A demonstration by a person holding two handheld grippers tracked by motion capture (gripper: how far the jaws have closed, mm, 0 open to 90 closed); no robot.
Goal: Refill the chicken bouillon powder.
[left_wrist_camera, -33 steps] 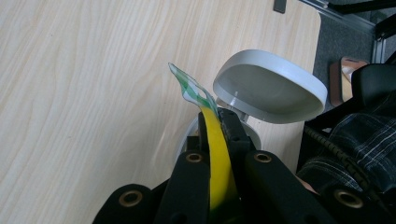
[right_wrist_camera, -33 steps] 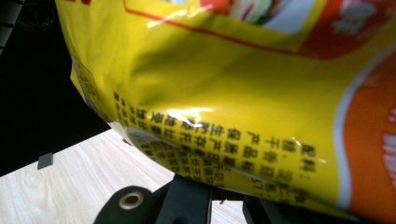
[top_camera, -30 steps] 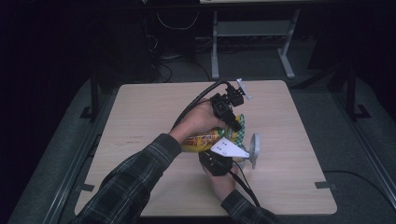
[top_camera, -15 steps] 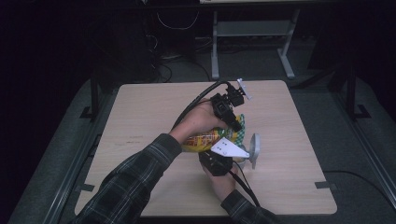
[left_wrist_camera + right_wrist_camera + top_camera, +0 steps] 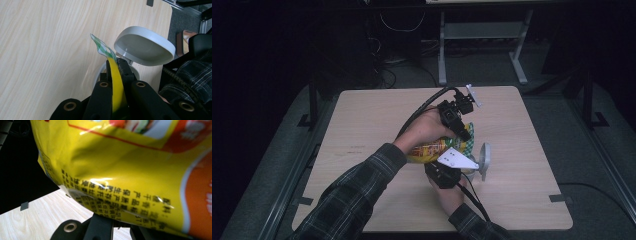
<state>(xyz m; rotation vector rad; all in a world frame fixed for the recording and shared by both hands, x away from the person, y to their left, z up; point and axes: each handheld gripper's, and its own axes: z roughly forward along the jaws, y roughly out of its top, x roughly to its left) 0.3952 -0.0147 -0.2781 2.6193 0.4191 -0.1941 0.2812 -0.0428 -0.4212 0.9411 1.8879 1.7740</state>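
A yellow snack bag (image 5: 434, 149) with orange print hangs over the middle of the wooden table (image 5: 362, 125), held between both grippers. My left gripper (image 5: 464, 134) points down from above. In the left gripper view its jaws are shut on the bag's yellow edge (image 5: 116, 85), and the green-and-white tip curls out past my left gripper (image 5: 115, 65). Just beneath stands a small white container with its hinged lid (image 5: 145, 46) open; the lid (image 5: 484, 159) is also in the high view. My right gripper (image 5: 447, 170) grips the bag from the near side. The bag (image 5: 130, 170) bulges over my right gripper (image 5: 120, 223).
The table's right and near edges are close to the hands. Broad bare wood lies to the left (image 5: 37, 50). Behind the table a grey metal frame (image 5: 482, 30) stands on the dark floor with cables. Black tape marks (image 5: 559, 198) sit at the table's near corners.
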